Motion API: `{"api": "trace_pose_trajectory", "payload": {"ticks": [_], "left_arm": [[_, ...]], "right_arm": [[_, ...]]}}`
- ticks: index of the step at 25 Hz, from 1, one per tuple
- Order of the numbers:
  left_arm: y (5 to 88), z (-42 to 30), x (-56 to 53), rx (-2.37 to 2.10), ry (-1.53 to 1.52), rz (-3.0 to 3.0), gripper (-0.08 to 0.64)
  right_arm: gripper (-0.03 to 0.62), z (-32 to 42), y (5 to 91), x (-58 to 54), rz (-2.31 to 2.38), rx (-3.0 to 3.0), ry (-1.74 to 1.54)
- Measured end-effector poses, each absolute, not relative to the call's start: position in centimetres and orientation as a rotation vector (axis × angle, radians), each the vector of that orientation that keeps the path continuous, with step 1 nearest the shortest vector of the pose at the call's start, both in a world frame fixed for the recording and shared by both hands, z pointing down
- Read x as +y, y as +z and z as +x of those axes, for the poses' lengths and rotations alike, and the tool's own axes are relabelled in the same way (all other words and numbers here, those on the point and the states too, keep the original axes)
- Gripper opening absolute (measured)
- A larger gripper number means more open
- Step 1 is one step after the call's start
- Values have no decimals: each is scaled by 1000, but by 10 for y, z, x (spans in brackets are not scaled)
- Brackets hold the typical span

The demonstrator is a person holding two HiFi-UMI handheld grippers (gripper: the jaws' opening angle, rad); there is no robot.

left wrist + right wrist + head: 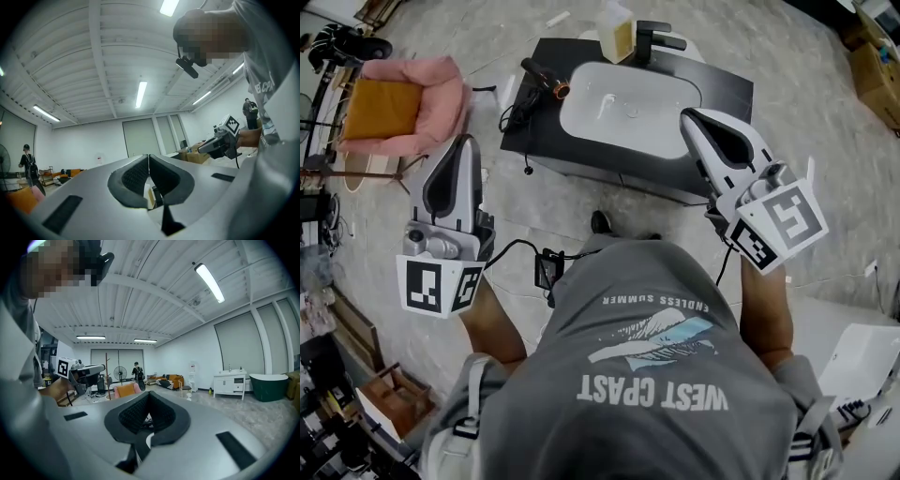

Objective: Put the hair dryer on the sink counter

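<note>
Left gripper (468, 141) is raised before the person's chest, jaws pressed together on nothing; in its own view the pads (135, 175) meet along one seam. Right gripper (687, 115) is held up on the other side, well apart from it, jaws likewise closed and empty. In the head view its tip overlaps the near right corner of the basin (623, 103). Ahead of both tips stands the black counter (727, 84). The hair dryer (546, 79) lies on the counter's left part, just beside the basin, ahead and to the right of the left gripper. Its cord (517, 111) trails toward the counter's left edge. Beyond the basin are a faucet (654, 37) and a bottle (615, 30). Far left of the left gripper sits a pink armchair (441, 98).
</note>
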State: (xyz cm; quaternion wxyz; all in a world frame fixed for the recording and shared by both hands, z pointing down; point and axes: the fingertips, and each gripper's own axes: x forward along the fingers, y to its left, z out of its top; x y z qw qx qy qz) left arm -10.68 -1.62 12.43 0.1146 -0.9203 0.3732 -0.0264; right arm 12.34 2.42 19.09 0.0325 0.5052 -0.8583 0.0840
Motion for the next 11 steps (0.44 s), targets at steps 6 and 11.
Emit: {"api": "trace_pose_trajectory", "payload": {"ticks": [6,11], "left_arm": [[127,-99,-9,1094,-88,-2700,20],[129,-92,-3,1094,-95,-2703,20]], "right_arm": [[26,133,191,35,1563,-2639,263],[26,140,193,44,1567,-2633,274]]}}
